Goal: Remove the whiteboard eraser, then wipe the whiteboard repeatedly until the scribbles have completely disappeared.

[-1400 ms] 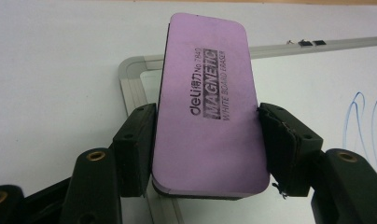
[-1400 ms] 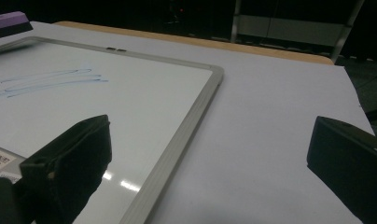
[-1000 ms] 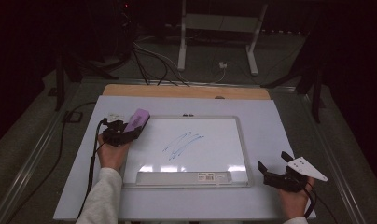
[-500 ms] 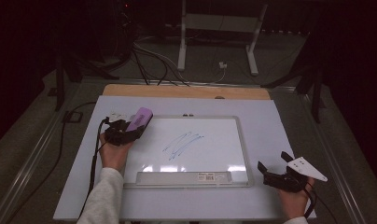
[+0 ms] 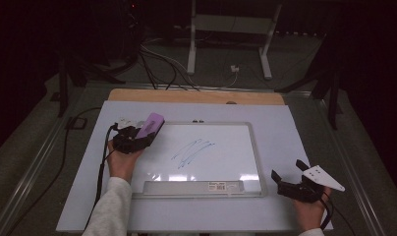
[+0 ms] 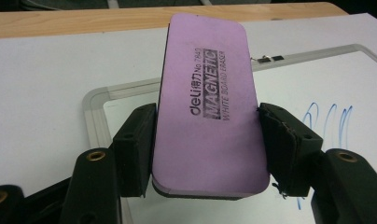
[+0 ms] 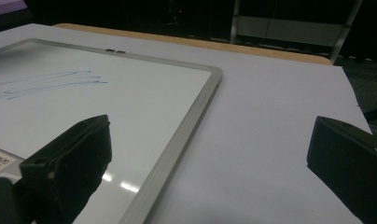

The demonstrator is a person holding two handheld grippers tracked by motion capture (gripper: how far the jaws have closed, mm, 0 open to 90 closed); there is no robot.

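A whiteboard (image 5: 201, 152) with blue scribbles (image 5: 191, 150) lies flat on the white table. My left gripper (image 5: 140, 132) is shut on a purple magnetic whiteboard eraser (image 5: 149, 125) above the board's far left corner. In the left gripper view the eraser (image 6: 207, 102) sits squarely between both black pads, with the board's corner (image 6: 95, 100) beneath it and the scribbles (image 6: 329, 123) to the right. My right gripper (image 5: 287, 172) rests open on the table, just right of the board's near right corner. In the right gripper view its jaws stand wide apart with nothing between them, beside the board's frame (image 7: 186, 116).
A wooden strip (image 5: 196, 96) runs along the table's far edge. A cable (image 5: 100, 167) trails from the left gripper along the forearm. Beyond the table are a stand's legs (image 5: 191, 49) and floor cables (image 5: 157, 64). A marker tray (image 5: 194, 187) runs along the board's near edge.
The left gripper with the eraser has shifted slightly to the right, toward the board's corner. The right gripper has stayed still.
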